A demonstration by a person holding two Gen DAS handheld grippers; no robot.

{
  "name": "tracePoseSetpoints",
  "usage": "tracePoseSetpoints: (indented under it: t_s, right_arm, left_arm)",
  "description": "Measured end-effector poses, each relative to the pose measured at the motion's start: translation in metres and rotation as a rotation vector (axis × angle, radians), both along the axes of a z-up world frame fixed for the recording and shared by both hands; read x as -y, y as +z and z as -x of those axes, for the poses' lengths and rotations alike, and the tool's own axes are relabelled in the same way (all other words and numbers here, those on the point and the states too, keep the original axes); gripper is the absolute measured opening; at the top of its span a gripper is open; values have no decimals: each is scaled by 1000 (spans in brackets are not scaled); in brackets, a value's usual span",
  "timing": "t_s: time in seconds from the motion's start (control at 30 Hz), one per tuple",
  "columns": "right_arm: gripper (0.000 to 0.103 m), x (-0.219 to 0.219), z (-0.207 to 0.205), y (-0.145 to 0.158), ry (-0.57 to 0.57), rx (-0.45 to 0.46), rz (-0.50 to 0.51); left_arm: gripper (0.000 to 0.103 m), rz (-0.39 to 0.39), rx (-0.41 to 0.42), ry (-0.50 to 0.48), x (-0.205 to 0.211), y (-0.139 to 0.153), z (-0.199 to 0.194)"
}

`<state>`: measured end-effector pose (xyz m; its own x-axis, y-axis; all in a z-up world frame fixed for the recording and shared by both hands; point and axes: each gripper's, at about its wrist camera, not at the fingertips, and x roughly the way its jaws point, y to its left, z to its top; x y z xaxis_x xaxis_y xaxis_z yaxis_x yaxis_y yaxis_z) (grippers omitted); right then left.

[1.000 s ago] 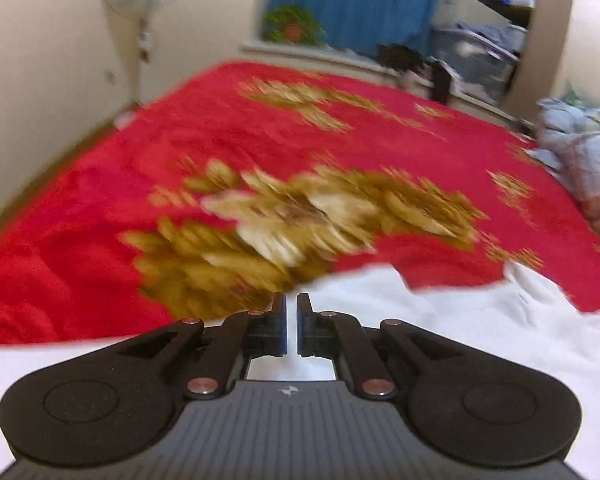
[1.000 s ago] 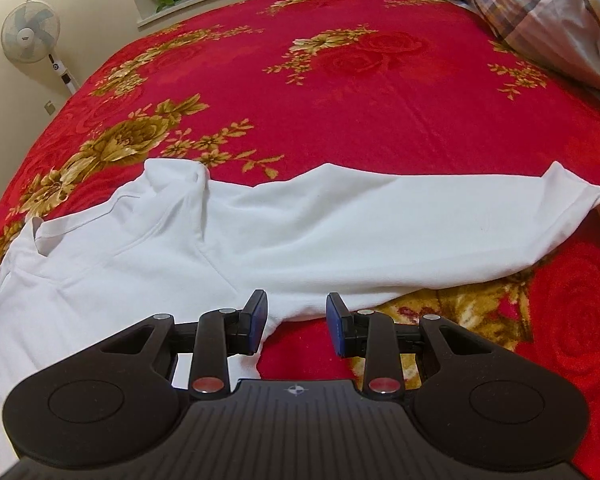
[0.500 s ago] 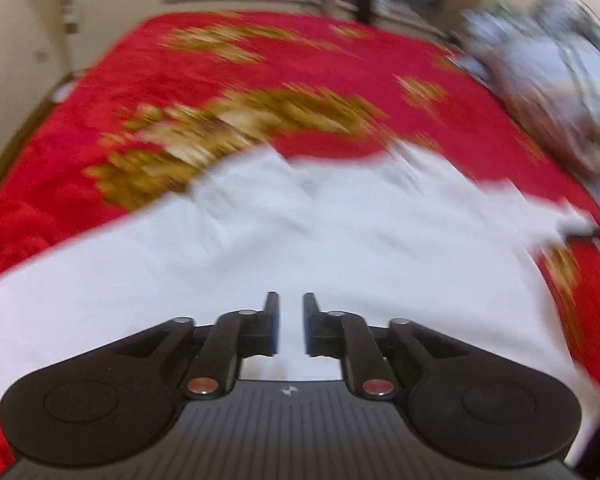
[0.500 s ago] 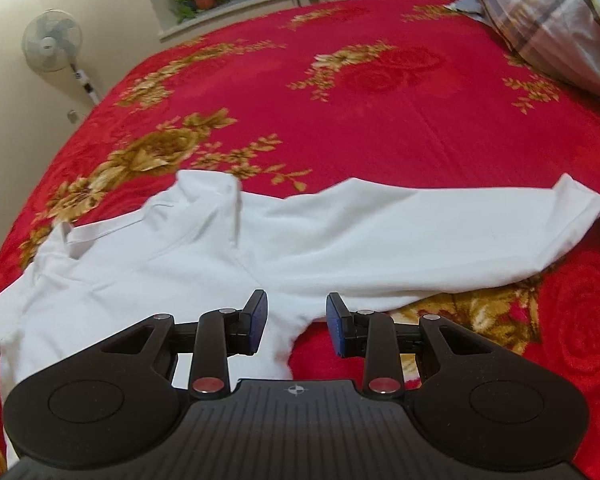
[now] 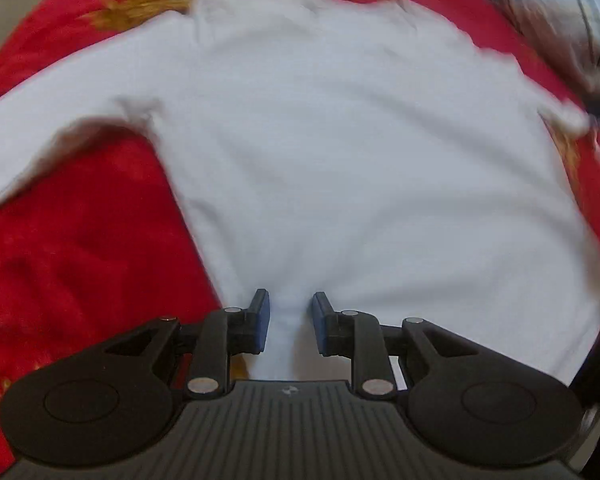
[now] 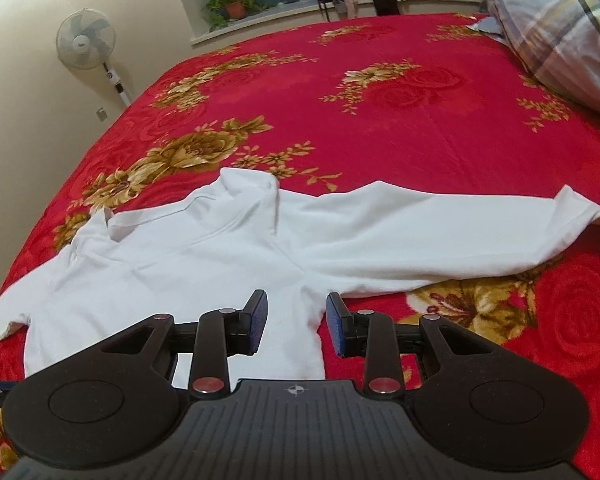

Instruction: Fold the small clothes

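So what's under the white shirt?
The white shirt lies spread on a red blanket with gold flowers, which shows all around it. Whatever part of the flower pattern sits beneath the cloth is covered, so I can't see it.

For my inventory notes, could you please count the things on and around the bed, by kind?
White long-sleeved shirt: 1
Red flowered bedspread: 1
Plaid quilt: 1
Standing fan: 1
Potted plant: 1
Total: 5

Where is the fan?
In the right wrist view, the fan stands at the far left against the wall, beside the red bed, left of the potted plant.
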<state>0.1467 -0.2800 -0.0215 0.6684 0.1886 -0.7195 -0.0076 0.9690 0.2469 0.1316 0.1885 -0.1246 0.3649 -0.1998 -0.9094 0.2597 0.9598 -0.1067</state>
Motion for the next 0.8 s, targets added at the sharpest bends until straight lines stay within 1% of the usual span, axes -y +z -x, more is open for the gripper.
tracePoseSetpoints:
  t_s: [0.03,0.07,0.13,0.17,0.23,0.3,0.37,0.43,0.47,0.53,0.57,0.6,0.63,0.67,0.73,0.8]
  right_arm:
    - [34,-2,-1,-1,2,-3,6]
    - [34,-4,-2,-2,1,-6,8]
    - [34,-6,-5,-2,1,-7,4]
    - [34,-7,-6,-1,2,-5,2]
    - [34,-12,-9,-1,12,-1,6]
    - [34,-19,-12,-3,27,-2,11]
    - [34,-25,-16,-5,40,-6,15]
    - [34,-31,-20,-7,52,-10,18]
    - [34,-35,-22,-8,59,-10,19]
    - [34,-40,-25,-8,71,-10,22]
    - [34,-43,-26,-8,77,-8,23]
    - [34,-46,-28,-8,84,-6,25]
    - [34,-48,-29,-9,90,-4,29]
    - [34,-51,-30,-9,95,-4,34]
    - [34,-56,-32,-11,107,-4,42]
    - [34,-59,-33,-12,118,-5,52]
  left_arm:
    - [26,5,18,-12,-1,6,-1]
    - [27,43,62,33,-10,16,-2]
    - [27,152,146,159,-38,34,-6]
    - [27,176,197,225,-53,41,-8]
    - [27,174,270,364,-81,51,-15]
    - [27,192,299,531,-118,54,-17]
    - [27,199,309,698,-151,54,-14]
    - [28,189,307,858,-184,52,-14]
    - [28,190,306,917,-199,53,-13]
    - [32,204,304,1026,-230,53,-12]
    - [36,217,303,1078,-243,52,-9]
    - [38,236,301,1132,-254,56,-5]
    - [39,258,294,1178,-268,53,-2]
    - [39,287,286,1222,-281,49,1]
    - [43,360,264,1302,-308,44,9]
    - [45,417,235,1372,-331,38,26]
